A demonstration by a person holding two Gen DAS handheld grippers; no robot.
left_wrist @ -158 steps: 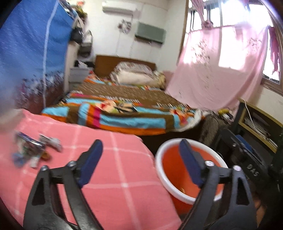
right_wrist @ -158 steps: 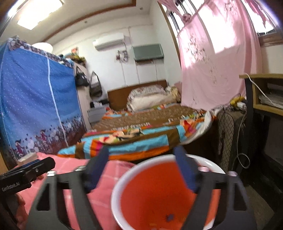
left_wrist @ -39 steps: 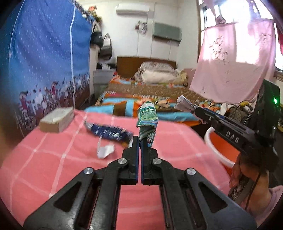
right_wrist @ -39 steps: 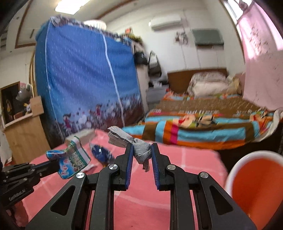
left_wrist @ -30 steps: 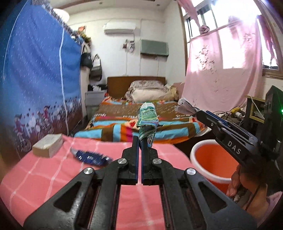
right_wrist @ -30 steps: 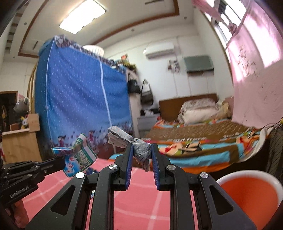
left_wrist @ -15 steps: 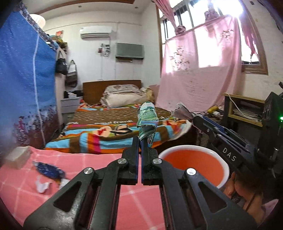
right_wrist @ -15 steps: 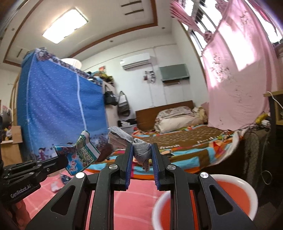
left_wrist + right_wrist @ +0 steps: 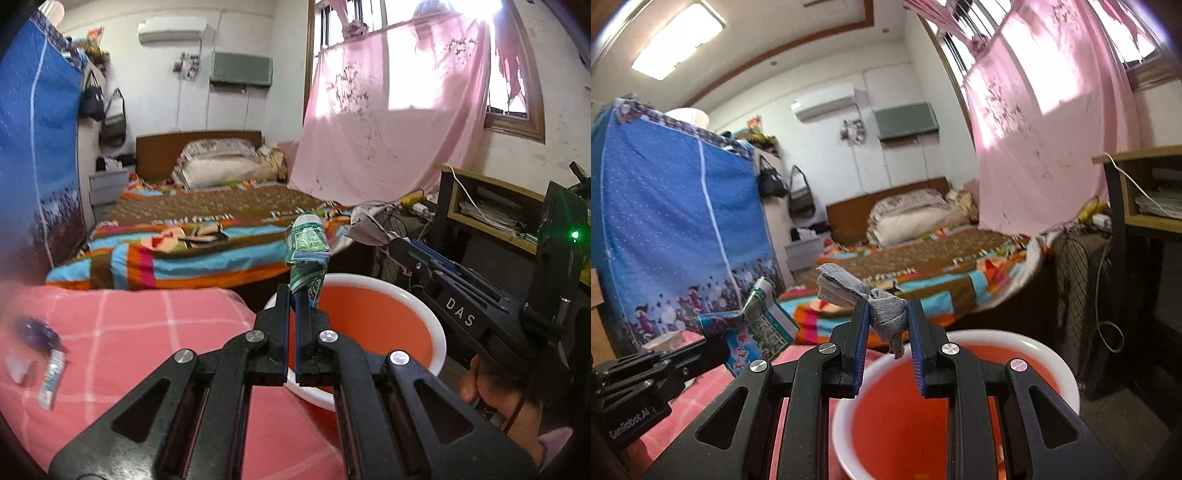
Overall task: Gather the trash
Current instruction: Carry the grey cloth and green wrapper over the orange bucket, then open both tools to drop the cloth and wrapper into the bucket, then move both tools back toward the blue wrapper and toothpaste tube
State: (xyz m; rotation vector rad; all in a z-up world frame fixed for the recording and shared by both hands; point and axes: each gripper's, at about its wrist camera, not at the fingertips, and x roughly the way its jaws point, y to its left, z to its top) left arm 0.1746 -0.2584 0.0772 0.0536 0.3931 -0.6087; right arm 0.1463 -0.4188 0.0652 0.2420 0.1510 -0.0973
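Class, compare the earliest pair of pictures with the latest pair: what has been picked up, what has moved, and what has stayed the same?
Both grippers, open and empty at first, now each hold trash: the left gripper is shut on a green wrapper, the right gripper on a grey crumpled scrap. Both have swung from the pink cloth toward the orange bucket. Unchanged: the bucket's place, and some litter still on the cloth.

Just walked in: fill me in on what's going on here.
A person is clearing trash with two handheld grippers. The left gripper pinches a green printed wrapper; the right gripper clamps a crumpled grey wad. Both hang over the orange bucket, nothing dropped yet. More scraps remain on the pink cloth.
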